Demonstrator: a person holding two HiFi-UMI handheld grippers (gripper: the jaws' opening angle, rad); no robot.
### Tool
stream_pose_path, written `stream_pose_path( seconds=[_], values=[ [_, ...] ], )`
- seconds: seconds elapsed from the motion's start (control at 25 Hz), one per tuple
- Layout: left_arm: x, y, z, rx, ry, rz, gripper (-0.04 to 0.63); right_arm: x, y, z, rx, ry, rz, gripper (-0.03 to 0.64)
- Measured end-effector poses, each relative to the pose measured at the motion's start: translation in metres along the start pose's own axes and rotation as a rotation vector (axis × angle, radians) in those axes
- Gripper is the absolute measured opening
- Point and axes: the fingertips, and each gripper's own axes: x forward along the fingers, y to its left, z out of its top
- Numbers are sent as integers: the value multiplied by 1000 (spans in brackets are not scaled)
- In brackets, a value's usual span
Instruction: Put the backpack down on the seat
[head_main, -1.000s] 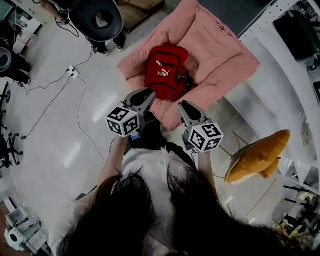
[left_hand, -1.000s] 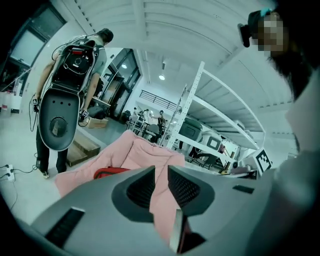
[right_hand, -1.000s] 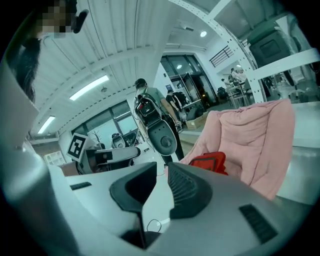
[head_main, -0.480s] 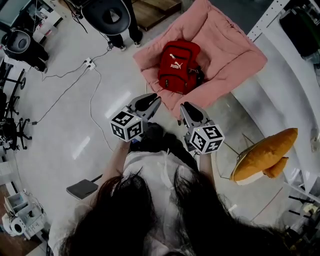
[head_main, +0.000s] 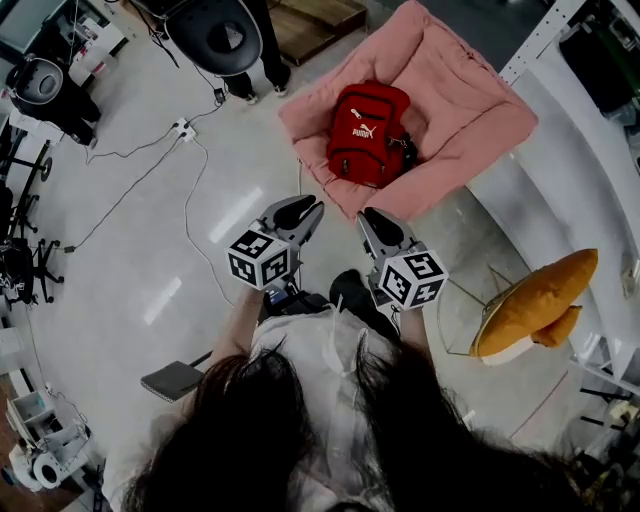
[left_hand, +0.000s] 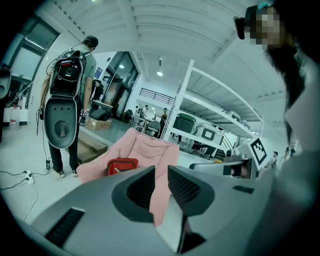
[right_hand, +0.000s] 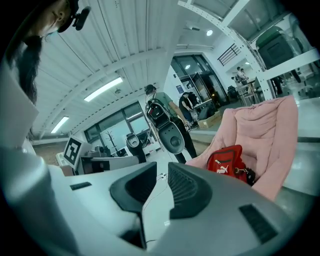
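Going left to right: the floor (head_main: 110, 270) on the left has cables (head_main: 135, 188) trailing over it. The left gripper (head_main: 300, 212) is held in close to the person's body, jaws a narrow gap apart with nothing in them. The right gripper (head_main: 378, 222) is just beside it and looks the same, a small gap and empty. The red backpack (head_main: 367, 135) is already sitting in the hollow of the pink seat (head_main: 470, 110), well apart from both grippers. An orange cushion (head_main: 535, 305) lies on the floor further right. So I'd say the put-down step looks done and this is the hands-off bit. The next move is probably nothing more than keeping both grippers clear of the backpack.
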Motion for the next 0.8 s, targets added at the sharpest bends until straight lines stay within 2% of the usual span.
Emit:
stream_pose_path(
  seconds=[0.2,0.44,0.8],
  values=[
    [-25,6,-8,16,3,-18,89,6,23,-8,-21,3,-28,80],
    [-51,14,-14,-4,-7,-39,89,4,50,-15,-43,-3,-59,80],
    [-67,16,-15,0,-22,-67,89,1,72,-26,-67,-1,-81,74]
  ],
)
